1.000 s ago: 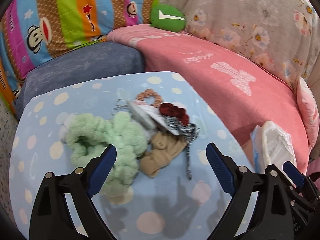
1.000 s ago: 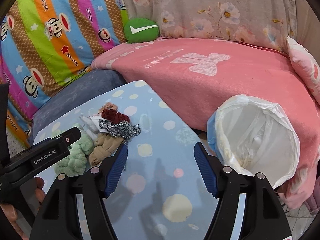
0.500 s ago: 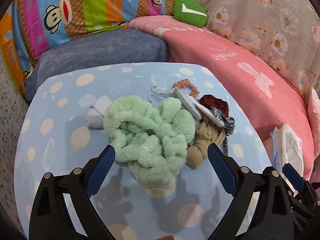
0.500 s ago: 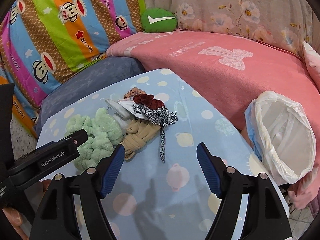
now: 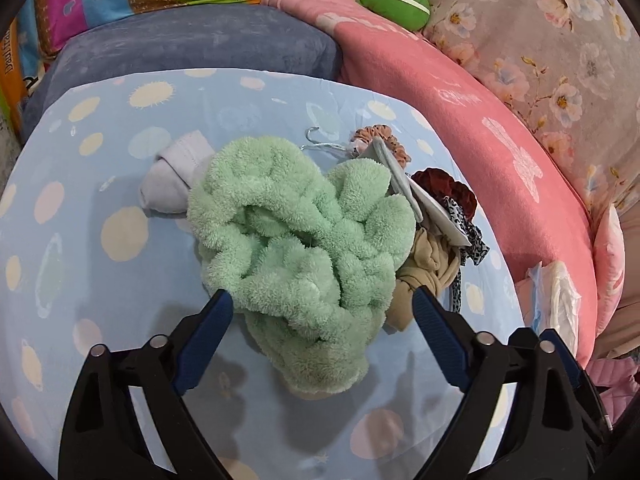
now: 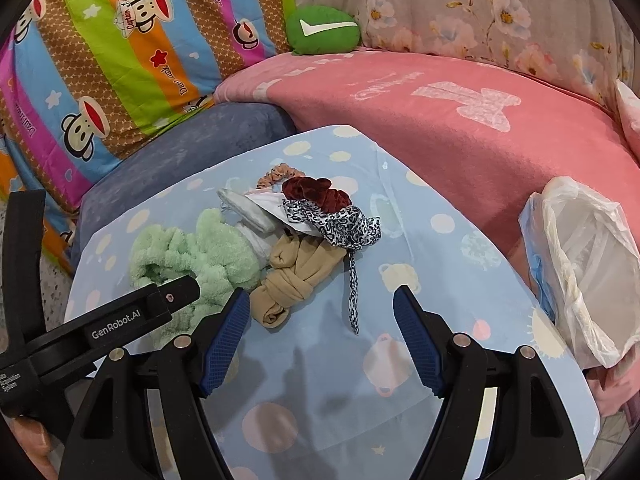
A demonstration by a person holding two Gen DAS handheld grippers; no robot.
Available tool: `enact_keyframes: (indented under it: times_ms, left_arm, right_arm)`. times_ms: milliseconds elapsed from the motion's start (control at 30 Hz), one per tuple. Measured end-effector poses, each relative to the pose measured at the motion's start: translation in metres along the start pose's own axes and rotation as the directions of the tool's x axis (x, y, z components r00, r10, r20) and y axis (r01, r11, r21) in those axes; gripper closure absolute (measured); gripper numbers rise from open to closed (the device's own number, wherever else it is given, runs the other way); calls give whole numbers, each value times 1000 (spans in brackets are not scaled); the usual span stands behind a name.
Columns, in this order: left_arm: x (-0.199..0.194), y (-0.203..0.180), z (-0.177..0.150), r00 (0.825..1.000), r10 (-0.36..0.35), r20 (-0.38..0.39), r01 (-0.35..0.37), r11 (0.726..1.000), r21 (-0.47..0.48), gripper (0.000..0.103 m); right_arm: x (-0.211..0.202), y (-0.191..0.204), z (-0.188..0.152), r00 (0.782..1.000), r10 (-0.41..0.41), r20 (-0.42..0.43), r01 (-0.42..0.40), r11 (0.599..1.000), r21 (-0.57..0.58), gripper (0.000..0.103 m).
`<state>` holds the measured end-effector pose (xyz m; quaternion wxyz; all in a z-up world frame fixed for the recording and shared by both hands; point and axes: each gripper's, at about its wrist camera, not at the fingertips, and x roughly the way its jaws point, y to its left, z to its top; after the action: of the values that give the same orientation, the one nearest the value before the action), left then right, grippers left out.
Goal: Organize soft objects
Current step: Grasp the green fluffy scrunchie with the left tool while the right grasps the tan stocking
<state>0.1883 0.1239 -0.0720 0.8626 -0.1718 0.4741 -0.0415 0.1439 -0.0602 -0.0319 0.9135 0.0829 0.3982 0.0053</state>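
The spotted blue table cover (image 5: 120, 248) carries a fluffy green towel (image 5: 304, 248) at centre, beige stockings (image 6: 296, 276) at its 3 o'clock. Left gripper (image 5: 320, 308) and right gripper (image 6: 320, 304) gape wide, empty.

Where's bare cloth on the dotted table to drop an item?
Free: the near strip of the blue dotted tablecloth below the right gripper; the right side between the leopard-print fabric tie and the white plastic bag; the left edge beyond the fluffy mint-green towel. Crowded: the centre pile, including the knotted tan stocking.
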Motion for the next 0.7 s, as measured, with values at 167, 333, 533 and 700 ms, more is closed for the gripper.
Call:
enact_keyframes:
  times_ms: [167,333,533,700]
  left_arm:
    - [5,5,6,1000,2,-12,-2,1000,1,67]
    - [-6,7,11,1000,3,26,-4,1000,30,86]
    - [-29,8,23,995,-3,100,-5,997,74,87]
    - [-40,9,31,991,-4,134,-9,996,93,87]
  right_arm:
    - [11,1,2,1000,6,-17,-6,1000,8,32]
    - [30,6,3,999,7,-44,-7,1000,2,33]
    - [56,16,7,996,38,-83,-38,999,-2,46]
    - [83,26,9,991,53,-121,-53,999,1,48]
